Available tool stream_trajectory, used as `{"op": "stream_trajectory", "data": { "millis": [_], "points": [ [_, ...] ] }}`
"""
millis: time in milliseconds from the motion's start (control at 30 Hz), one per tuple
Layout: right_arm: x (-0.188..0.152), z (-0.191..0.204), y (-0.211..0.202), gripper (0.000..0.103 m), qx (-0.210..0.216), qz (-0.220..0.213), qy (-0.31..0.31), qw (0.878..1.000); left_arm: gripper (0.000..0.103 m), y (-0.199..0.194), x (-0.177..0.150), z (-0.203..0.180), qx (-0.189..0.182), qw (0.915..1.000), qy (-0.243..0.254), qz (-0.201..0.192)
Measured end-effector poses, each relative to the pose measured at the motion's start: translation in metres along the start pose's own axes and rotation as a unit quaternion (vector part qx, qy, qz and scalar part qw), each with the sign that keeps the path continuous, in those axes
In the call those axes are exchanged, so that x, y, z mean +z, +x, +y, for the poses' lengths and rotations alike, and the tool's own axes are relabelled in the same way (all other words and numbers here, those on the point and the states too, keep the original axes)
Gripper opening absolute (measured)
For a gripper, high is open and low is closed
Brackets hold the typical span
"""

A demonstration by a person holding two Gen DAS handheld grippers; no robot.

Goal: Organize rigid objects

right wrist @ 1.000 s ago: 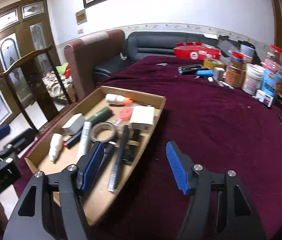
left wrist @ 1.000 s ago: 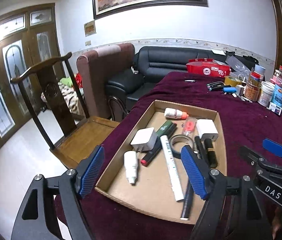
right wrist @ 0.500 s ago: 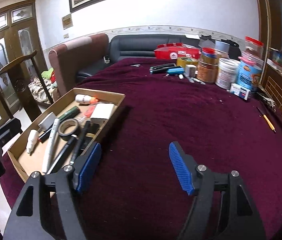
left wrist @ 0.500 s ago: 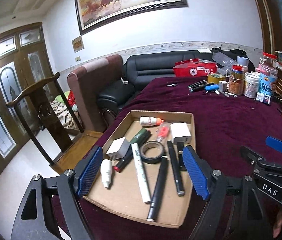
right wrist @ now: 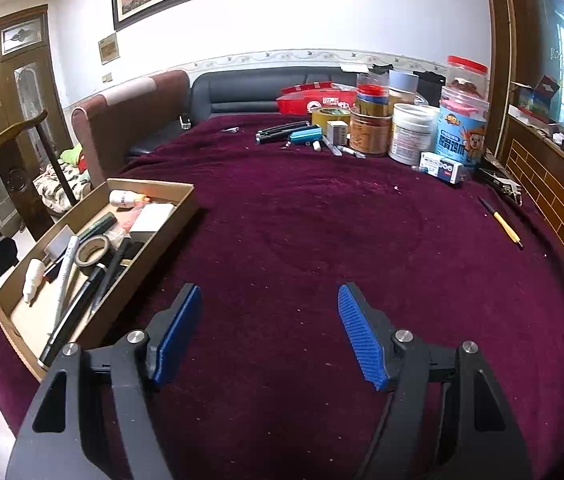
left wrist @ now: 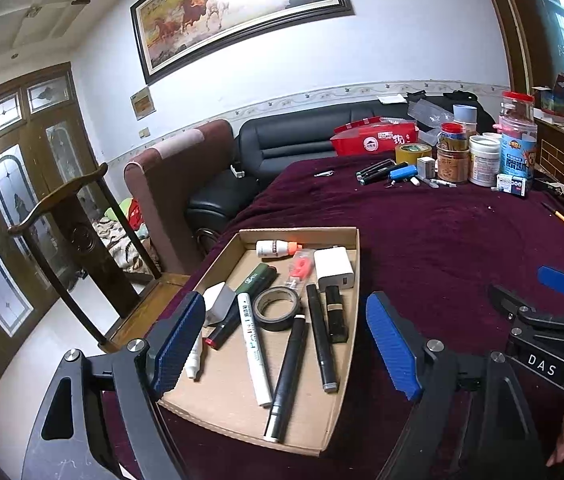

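Blue ribbed pads on the left gripper (left wrist: pixel 286 346) stood spread and empty, hovering over the near end of the cardboard tray (left wrist: pixel 241 412), likely lined up to pick something out. The right gripper (right wrist: pixel 269 334) was also released, nothing between its pads, above bare cloth right of the tray, probably waiting for its turn.

The tray held the sorted items lying roughly lengthwise: white marker (left wrist: pixel 253 350), black pens (left wrist: pixel 320 340), tape roll (left wrist: pixel 275 308), white charger (left wrist: pixel 334 268), small white bottle (left wrist: pixel 275 248) at the far end. Packed side by side, seemingly to save room.

The maroon velvet tablecloth (right wrist: pixel 322 220) lay mostly bare in the middle. At the far right sat unsorted clutter: jars (right wrist: pixel 410 132), blue lighter (right wrist: pixel 306 135), more pens; a pencil (right wrist: pixel 502 223) lay apart at right. Beyond stood a black sofa (left wrist: pixel 302 140), wooden chair (left wrist: pixel 65 216), glazed doors and a horse painting (left wrist: pixel 237 4).
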State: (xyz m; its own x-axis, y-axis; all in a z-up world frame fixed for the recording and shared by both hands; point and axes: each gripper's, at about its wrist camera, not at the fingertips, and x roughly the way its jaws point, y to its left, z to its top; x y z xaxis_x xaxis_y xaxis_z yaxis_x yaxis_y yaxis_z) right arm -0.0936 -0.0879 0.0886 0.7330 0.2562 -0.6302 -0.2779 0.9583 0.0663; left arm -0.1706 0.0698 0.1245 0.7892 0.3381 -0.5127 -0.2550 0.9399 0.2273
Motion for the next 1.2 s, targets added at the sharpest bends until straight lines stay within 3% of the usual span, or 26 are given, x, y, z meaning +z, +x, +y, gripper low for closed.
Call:
{"op": "stream_trajectory", "data": {
  "millis": [267, 367, 400, 467, 567, 667, 800, 967, 1200],
  "points": [
    [-0.004, -0.005, 0.003, 0.070, -0.006, 0.006, 0.003, 1.000, 0.079, -0.001, -0.002, -0.002, -0.005, 1.0000, -0.004, -0.004],
    [-0.004, -0.004, 0.003, 0.070, -0.005, 0.006, 0.003, 1.000, 0.079, -0.006, -0.001, 0.005, -0.004, 0.9995, -0.020, -0.023],
    [-0.005, -0.002, 0.003, 0.070, -0.004, 0.007, 0.003, 1.000, 0.082, -0.009, -0.001, 0.008, -0.005, 0.9991, -0.028, -0.032],
    [-0.005, 0.002, 0.002, 0.070, -0.003, 0.005, 0.001, 1.000, 0.102, -0.021, 0.001, 0.015, -0.015, 0.9969, -0.045, -0.064],
    [-0.005, 0.011, 0.001, 0.070, 0.003, 0.001, -0.003, 1.000, 0.102, -0.032, 0.002, 0.024, -0.046, 0.9905, -0.067, -0.111],
    [-0.005, 0.023, 0.003, 0.070, 0.009, 0.006, -0.013, 1.000, 0.102, -0.030, 0.007, 0.036, -0.051, 0.9886, -0.082, -0.116],
    [-0.006, 0.044, 0.006, 0.070, 0.019, 0.013, -0.031, 0.999, 0.102, -0.019, 0.009, 0.059, -0.057, 0.9867, -0.121, -0.092],
    [-0.004, 0.063, 0.008, 0.070, 0.026, 0.015, -0.047, 0.998, 0.102, 0.000, 0.003, 0.077, -0.020, 0.9898, -0.128, -0.060],
    [-0.003, 0.087, 0.015, 0.071, 0.028, 0.029, -0.061, 0.997, 0.102, 0.025, -0.015, 0.097, 0.012, 0.9872, -0.159, 0.002]
  ]
}}
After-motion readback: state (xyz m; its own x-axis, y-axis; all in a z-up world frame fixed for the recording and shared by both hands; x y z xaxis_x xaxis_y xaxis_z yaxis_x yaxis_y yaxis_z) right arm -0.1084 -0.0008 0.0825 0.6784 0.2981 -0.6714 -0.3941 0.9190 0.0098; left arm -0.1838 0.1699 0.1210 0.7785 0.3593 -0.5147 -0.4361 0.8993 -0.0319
